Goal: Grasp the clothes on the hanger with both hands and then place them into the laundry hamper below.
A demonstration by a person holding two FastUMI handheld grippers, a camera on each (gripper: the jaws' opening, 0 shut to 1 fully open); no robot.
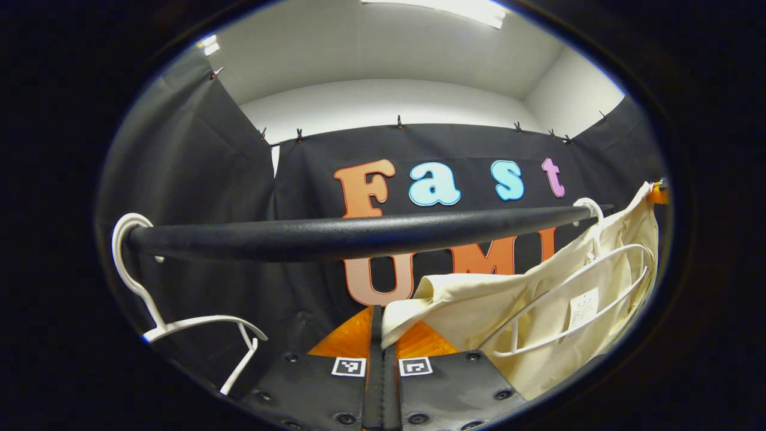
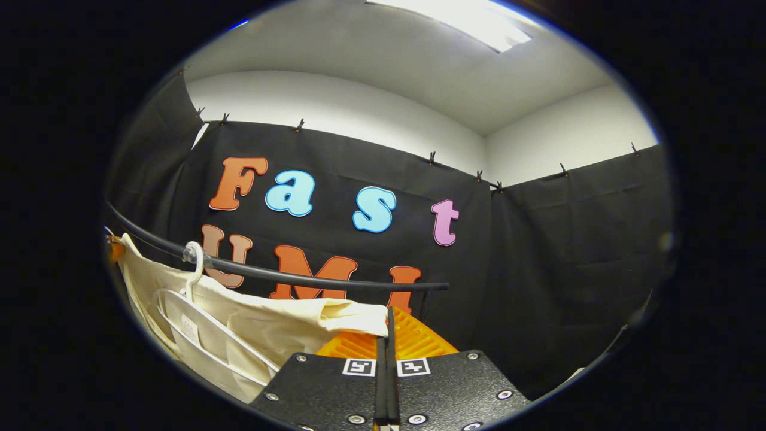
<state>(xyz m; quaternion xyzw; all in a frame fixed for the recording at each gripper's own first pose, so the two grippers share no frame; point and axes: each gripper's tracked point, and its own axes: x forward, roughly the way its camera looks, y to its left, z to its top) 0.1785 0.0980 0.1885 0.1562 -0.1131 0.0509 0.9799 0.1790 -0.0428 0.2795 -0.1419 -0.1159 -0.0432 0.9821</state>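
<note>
A cream garment (image 1: pixel 538 305) hangs on a white hanger (image 1: pixel 574 299) hooked over the black rail (image 1: pixel 335 236). One corner of it runs down between my left gripper's (image 1: pixel 378 320) fingers, which are shut on the cloth just below the rail. In the right gripper view the same garment (image 2: pixel 257 326) stretches from its hanger (image 2: pixel 192 263) on the left across to my right gripper (image 2: pixel 388 320), shut on the cloth's other edge. The garment is spread taut between both grippers. A small orange part of the other gripper (image 1: pixel 658 193) shows at the cloth's far corner.
An empty white hanger (image 1: pixel 179 323) hangs on the rail at the left in the left gripper view. The rail (image 2: pixel 311 278) ends near an upright post at the back. Black cloth walls close the booth behind and on both sides.
</note>
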